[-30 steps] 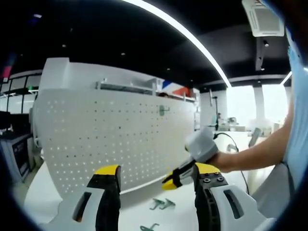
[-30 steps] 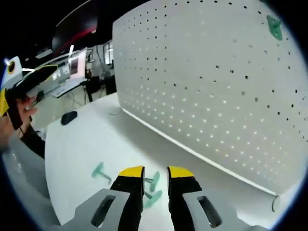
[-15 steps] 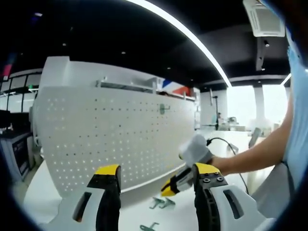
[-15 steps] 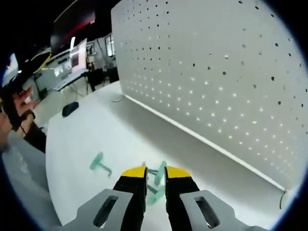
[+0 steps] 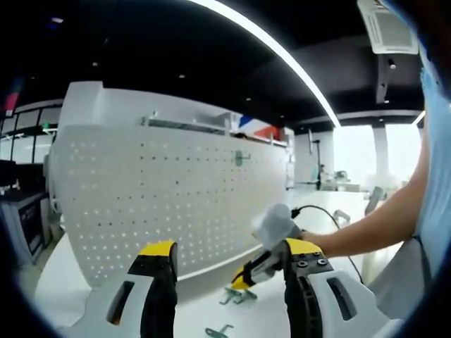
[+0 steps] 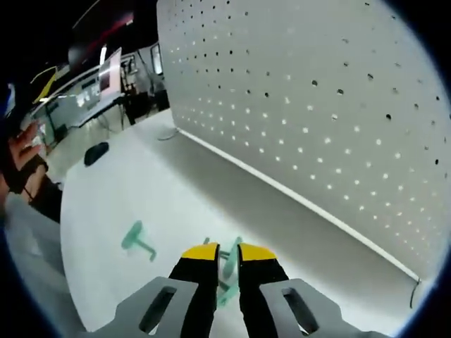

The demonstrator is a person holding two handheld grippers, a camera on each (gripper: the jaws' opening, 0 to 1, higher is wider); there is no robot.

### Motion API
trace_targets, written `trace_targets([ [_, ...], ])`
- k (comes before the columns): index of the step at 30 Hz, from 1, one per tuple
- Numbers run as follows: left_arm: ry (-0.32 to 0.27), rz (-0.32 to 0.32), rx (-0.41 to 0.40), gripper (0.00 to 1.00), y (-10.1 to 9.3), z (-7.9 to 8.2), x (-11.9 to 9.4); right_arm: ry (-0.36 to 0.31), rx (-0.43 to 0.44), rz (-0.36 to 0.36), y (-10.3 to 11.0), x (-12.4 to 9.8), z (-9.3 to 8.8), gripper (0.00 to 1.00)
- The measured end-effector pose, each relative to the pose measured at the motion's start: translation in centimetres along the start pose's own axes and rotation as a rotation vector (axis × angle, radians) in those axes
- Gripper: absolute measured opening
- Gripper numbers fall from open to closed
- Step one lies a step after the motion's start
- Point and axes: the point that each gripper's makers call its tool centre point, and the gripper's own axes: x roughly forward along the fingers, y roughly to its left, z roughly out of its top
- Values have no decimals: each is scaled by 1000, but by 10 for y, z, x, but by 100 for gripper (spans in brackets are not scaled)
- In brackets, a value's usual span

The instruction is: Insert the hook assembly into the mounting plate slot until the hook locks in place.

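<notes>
At the foot of the pegboard (image 6: 331, 105), on the white table (image 6: 113, 204), lies the small cluster of green hooks (image 6: 229, 271) I am after, and my right tongs (image 6: 220, 252) are down on it: the yellow tips stand almost together with a green hook in the narrow gap between them, though I cannot tell whether they actually grip it. A second green hook (image 6: 136, 238) lies apart from that cluster, further out from the pegboard on the bare tabletop.

From my left tongs' view the same pegboard (image 5: 162, 197) stands upright across the table, and one green hook already on the board (image 5: 240, 158) sits high up near its far end. My left tongs (image 5: 229, 255) hang with their jaws wide apart and nothing between them. Between those jaws I can see my right tongs (image 5: 262, 262) with my forearm behind, the yellow tips reaching down to the cluster (image 5: 238, 296) just in front of the pegboard's base. Another hook (image 5: 219, 331) lies nearer to me (partly cut off at the view's bottom).
</notes>
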Motion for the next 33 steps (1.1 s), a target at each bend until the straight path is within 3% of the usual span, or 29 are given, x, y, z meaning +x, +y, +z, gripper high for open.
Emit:
trace_targets([
  [16,-2,7,-8,61,3,-1,-1,84,-44,-39,-3,15,-6,7],
  [33,-1,5,-14,60,2,-1,-1,105,-54,-51,-6,21,-7,7],
])
